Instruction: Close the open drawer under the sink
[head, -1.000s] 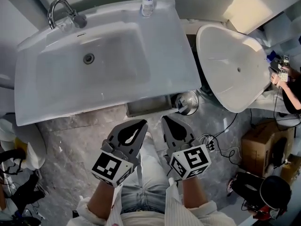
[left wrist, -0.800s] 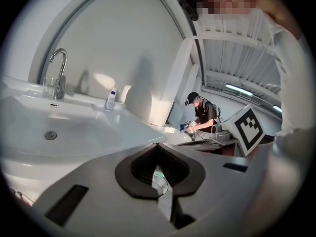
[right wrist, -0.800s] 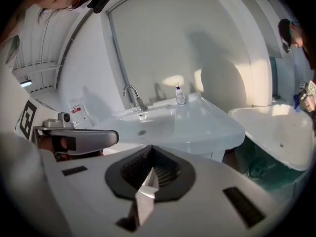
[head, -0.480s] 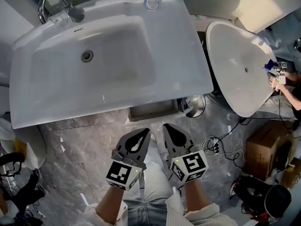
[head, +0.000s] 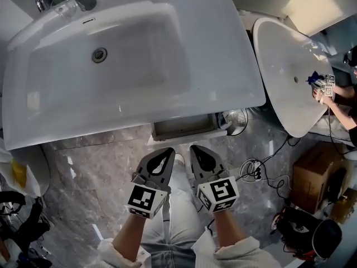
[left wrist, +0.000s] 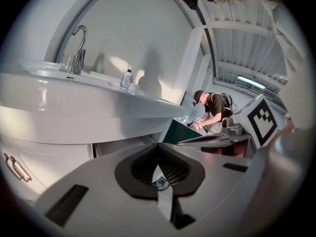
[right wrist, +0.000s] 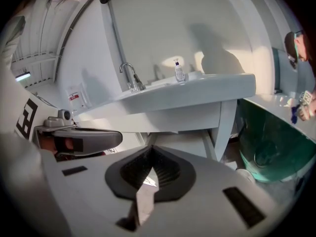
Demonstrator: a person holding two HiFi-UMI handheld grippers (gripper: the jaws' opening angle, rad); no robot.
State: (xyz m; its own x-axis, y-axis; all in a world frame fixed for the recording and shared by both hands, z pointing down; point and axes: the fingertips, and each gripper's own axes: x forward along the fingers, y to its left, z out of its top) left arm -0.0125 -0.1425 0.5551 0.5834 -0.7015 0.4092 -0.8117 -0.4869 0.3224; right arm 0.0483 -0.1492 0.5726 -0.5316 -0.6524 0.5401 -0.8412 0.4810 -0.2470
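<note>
While the drawer [head: 186, 125] is poking out from under the sink [head: 134, 54], just ahead of both sets of tips, the left gripper [head: 163, 152] and right gripper [head: 196, 149] are hanging side by side. Each is keeping its jaws pressed together, pinching nothing. Likely trouble: tips pushing off-centre, leaving the drawer skewing and jamming, or sliding up off its thin front edge into the overhanging sink rim. Drawer is looking boxy, grey, flat-fronted; sink glossy white with a rounded basin; floor [head: 95, 166] beneath the grippers polished grey marble.
</note>
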